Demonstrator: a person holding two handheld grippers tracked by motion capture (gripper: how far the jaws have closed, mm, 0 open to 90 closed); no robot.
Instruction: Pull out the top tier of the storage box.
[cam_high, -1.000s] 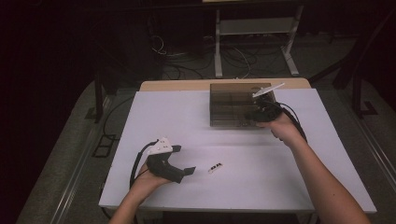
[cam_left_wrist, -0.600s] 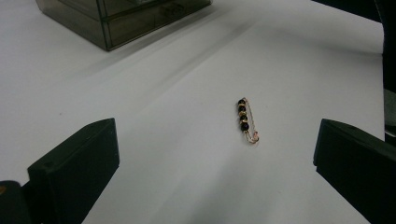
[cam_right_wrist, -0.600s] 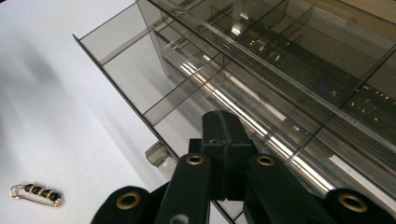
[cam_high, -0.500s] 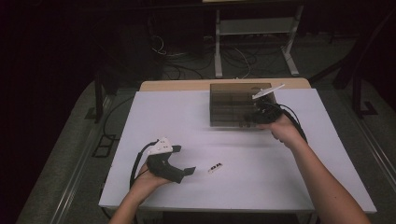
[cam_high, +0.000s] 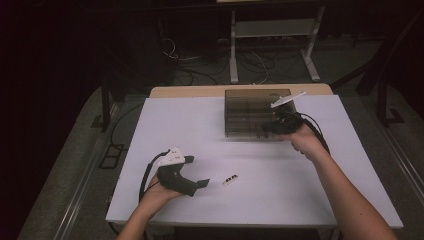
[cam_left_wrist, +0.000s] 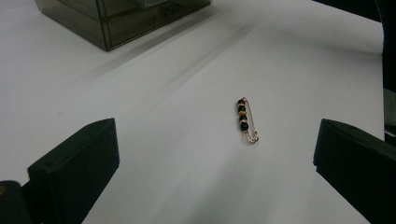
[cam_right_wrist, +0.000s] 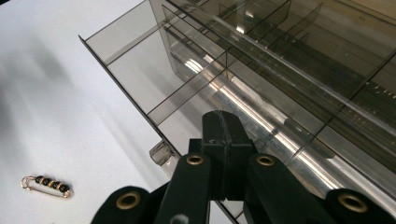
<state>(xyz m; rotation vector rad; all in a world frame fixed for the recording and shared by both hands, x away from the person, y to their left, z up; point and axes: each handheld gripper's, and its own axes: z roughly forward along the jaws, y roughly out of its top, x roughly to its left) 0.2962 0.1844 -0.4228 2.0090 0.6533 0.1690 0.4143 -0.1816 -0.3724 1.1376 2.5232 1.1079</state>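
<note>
**Beaded safety pin still flat on the table, drawer pulled out and waiting**

Tiny beaded safety pin (cam_left_wrist: 246, 120) lying flat on the white table (cam_high: 190, 125), well apart from the smoky acrylic drawer box (cam_high: 252, 117), just ahead of the left gripper (cam_high: 200, 184). Jaws there spread wide, nothing between them, pin sitting roughly centred in the gap further out.

Right gripper (cam_right_wrist: 219, 135) pinched fully shut, tips together over the pulled-out drawer (cam_right_wrist: 154, 79), at its front edge; can't tell whether anything thin is caught between them.

Handling guess: featherweight, thin wire, round glossy beads, so probably slippery and prone to skating on the smooth tabletop. Best bet looks like pinching across the bead row, not the bare wire. Clasp side probably bends easily, so gentle squeeze.

No brand, label or readable writing anywhere.
</note>
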